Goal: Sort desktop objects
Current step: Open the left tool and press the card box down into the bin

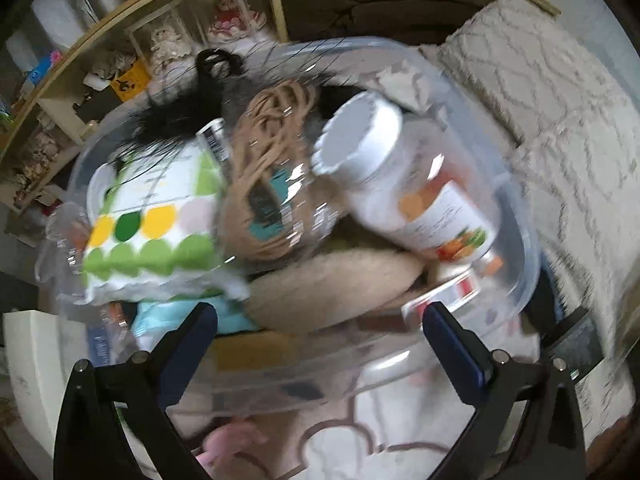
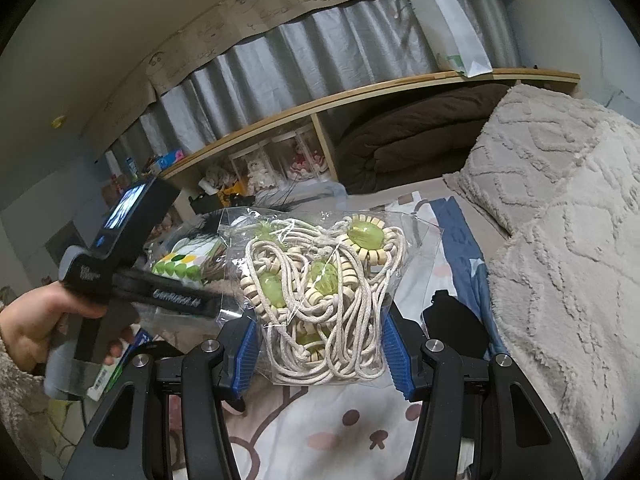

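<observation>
- Right wrist view: the right gripper (image 2: 320,352) is clenched on a clear bag (image 2: 320,276) of cream cord and green beads, its blue pads pressing both sides of the bag's lower part, raised above the cartoon-print sheet (image 2: 352,432).
- Left wrist view: the left gripper (image 1: 320,332) stands released, nothing between its fingers, over the near rim of the clear bin (image 1: 520,240).
- The bin already holds a white bottle (image 1: 404,184), twine (image 1: 264,152) and a dotted pack (image 1: 156,240).
- Likely step: put the bag in the bin.
- Carry it over the rim first; it sags.
- Aim for a gap; the heap sits high.
- Move the left gripper aside.
</observation>
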Motion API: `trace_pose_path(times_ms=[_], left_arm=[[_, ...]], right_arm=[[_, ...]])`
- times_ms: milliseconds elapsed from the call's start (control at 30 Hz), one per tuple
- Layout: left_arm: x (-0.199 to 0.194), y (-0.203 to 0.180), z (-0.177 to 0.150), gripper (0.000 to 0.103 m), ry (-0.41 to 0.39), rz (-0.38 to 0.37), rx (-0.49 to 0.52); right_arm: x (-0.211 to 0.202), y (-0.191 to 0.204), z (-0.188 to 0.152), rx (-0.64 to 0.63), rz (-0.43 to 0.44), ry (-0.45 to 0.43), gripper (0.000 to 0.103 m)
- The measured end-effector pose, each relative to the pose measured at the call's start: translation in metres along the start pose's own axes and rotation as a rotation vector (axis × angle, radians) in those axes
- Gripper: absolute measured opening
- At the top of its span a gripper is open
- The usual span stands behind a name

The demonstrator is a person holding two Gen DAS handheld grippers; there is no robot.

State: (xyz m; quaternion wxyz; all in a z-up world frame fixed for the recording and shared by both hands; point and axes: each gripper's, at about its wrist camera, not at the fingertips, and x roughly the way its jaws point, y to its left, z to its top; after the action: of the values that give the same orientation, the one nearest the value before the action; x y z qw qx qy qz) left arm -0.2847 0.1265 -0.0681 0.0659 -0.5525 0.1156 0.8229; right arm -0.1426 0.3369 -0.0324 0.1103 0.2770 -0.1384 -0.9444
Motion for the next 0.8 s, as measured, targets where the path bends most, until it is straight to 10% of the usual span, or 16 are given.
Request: trace_pose_path(times_ms=[567, 800], left_arm=[[0.029, -0.019, 0.011, 0.103, 0.042, -0.002, -0.094], [-0.001, -0.007, -0.019, 0.103, -0.137, -0.044, -0.110]], right_arm=[[0.004, -0.009, -0.001, 0.011, 0.003, 0.017, 0.055], [0.010, -0.008, -0.003, -0.007, 0.000, 0.031, 0.055]])
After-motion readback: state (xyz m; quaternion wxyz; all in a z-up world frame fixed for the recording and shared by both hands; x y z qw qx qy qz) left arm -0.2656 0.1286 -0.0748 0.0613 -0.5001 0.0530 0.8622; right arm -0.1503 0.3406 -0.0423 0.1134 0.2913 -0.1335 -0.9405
